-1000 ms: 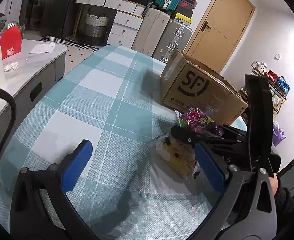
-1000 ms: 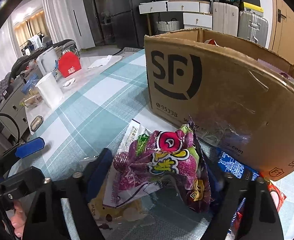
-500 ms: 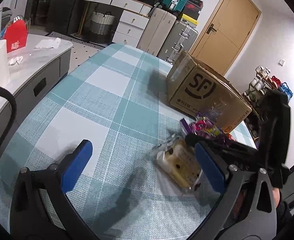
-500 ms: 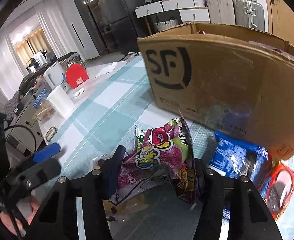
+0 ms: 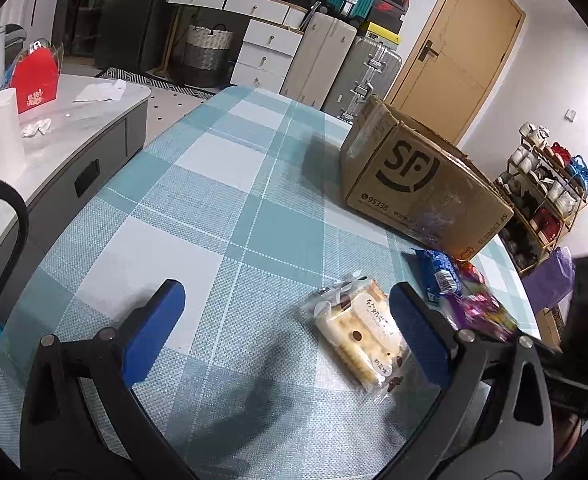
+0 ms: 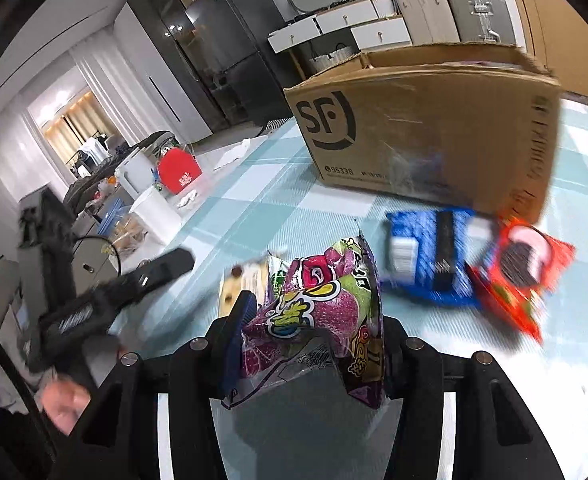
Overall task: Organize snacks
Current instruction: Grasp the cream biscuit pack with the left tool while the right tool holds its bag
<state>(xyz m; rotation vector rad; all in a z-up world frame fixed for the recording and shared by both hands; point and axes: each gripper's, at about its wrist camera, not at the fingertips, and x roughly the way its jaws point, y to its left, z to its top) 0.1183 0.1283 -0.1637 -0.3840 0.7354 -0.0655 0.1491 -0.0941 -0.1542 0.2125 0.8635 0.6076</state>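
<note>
1. Right now the right gripper [image 6: 310, 328] has its fingers pinching a purple snack bag [image 6: 322, 308], crumpled between the pads and lifted above the checked surface [image 6: 574, 360].
2. Ahead of that bag stands the cardboard box [image 6: 434, 132], printed "SF", its top open; what it holds cannot be made out.
3. Just in front of the box's near wall lie a blue packet [image 6: 430, 256] and a red packet [image 6: 522, 272], side by side on the surface, both blurred; the red one sits by the box's right corner.
4. The left gripper [image 5: 290, 332] has its blue-padded fingers [image 5: 154, 328] spread wide and holding nothing, low over the surface, on the near side of the box and well apart from it.
5. A clear-wrapped biscuit pack [image 5: 362, 336] lies flat on the surface in front of the box, close against the inner side of the left gripper's right-hand finger; whether it touches cannot be told.
6. In the left wrist view, the blue packet and the purple bag show beyond that finger, between it and the box.
</note>
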